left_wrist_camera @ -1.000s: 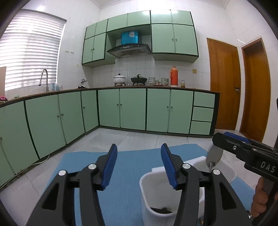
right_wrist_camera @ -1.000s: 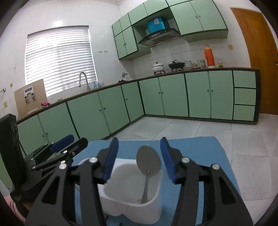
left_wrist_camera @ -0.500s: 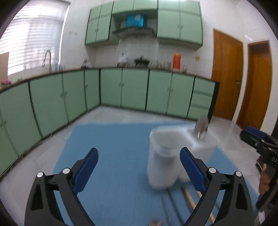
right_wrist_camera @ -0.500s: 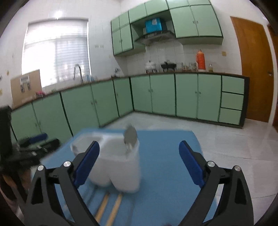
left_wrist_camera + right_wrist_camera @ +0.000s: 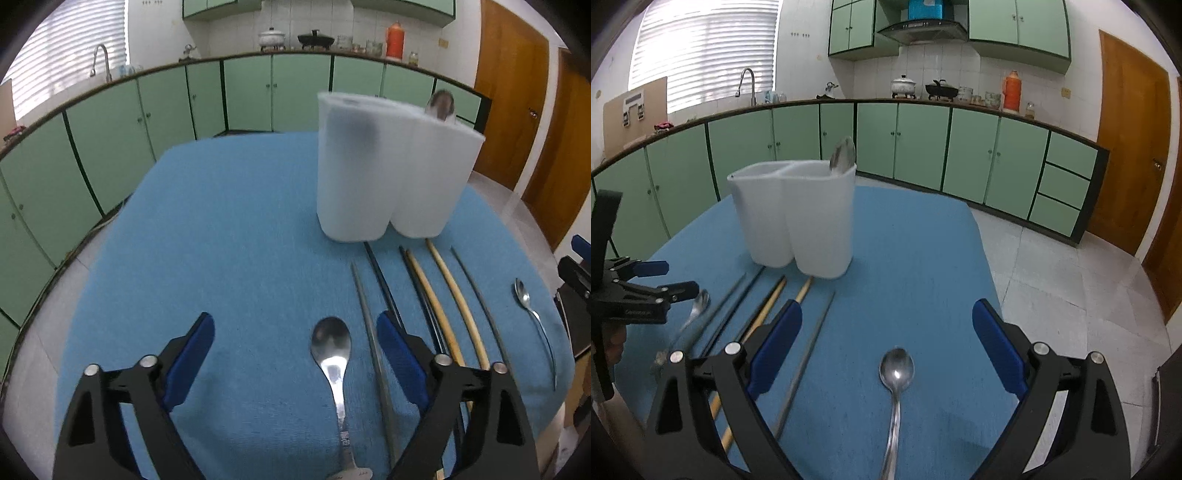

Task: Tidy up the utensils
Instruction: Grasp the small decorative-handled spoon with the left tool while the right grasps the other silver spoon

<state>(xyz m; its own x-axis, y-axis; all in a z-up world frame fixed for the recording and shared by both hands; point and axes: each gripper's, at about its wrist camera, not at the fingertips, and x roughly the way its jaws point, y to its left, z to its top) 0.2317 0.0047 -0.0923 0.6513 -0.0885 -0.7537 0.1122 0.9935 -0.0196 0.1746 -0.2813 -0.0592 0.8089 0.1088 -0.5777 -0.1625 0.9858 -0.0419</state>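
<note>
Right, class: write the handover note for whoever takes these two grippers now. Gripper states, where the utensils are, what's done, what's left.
Left gripper: open, empty, low over a spoon on the blue mat.
Right gripper: open, empty, low over another spoon.
White two-compartment holder stands upright on the mat's far side.
Done: one spoon stands in the holder's right-hand compartment.
Left: both mat spoons and six chopsticks lying in front of the holder. Grabbing the spoon under each gripper looks like the likely next step.
</note>
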